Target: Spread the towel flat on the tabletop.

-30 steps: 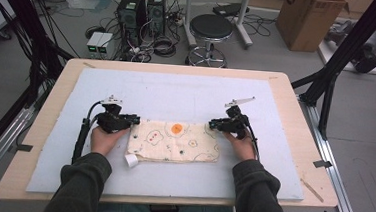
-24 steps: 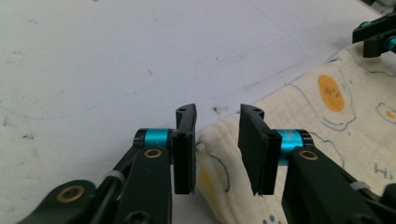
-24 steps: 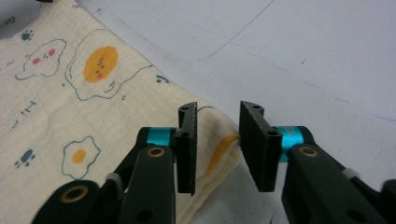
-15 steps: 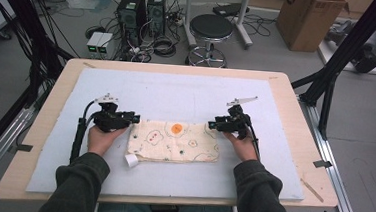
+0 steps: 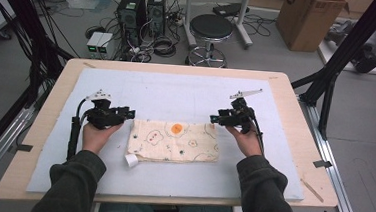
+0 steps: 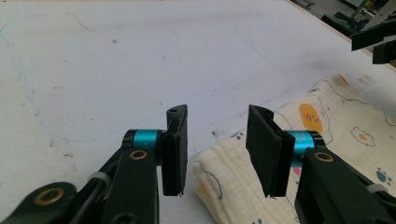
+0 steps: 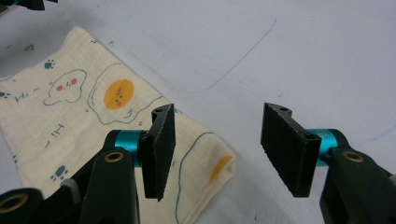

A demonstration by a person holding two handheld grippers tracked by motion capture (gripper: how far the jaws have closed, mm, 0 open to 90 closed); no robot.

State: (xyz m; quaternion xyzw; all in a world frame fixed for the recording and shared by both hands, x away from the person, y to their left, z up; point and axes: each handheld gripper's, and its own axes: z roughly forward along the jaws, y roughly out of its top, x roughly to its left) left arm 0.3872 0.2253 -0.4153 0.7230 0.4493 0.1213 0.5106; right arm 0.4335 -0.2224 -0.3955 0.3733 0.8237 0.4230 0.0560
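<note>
Compared with a second ago, both tongs are seen drawn outward off the ends of the folded cream muslin cloth printed with fried eggs and clouds (image 5: 174, 141); earlier they were pressed against its two short edges, now a strip of mat is visible between each and the cloth. The cloth itself is unchanged: laid flat as a long folded rectangle at the middle of the pale blue mat (image 5: 177, 92) on the wooden counter (image 5: 296, 101), with a white label (image 5: 131, 159) sticking out at its near-left corner. The left tongs (image 6: 217, 149) are held open and empty, jaws apart just above the mat, with the cloth's folded left corner lying just ahead between them. The right tongs (image 7: 215, 149) are likewise open and empty, wider apart, the cloth's right corner sitting under the left-hand jaw in the right gripper view. In the high view, the left tongs (image 5: 125, 112) are just beside the far-left corner and the right tongs (image 5: 215, 119) just beside the far-right corner. Bare mat is available beyond the cloth's far edge and outside both hands; the near edge has less room before the mat's border.
</note>
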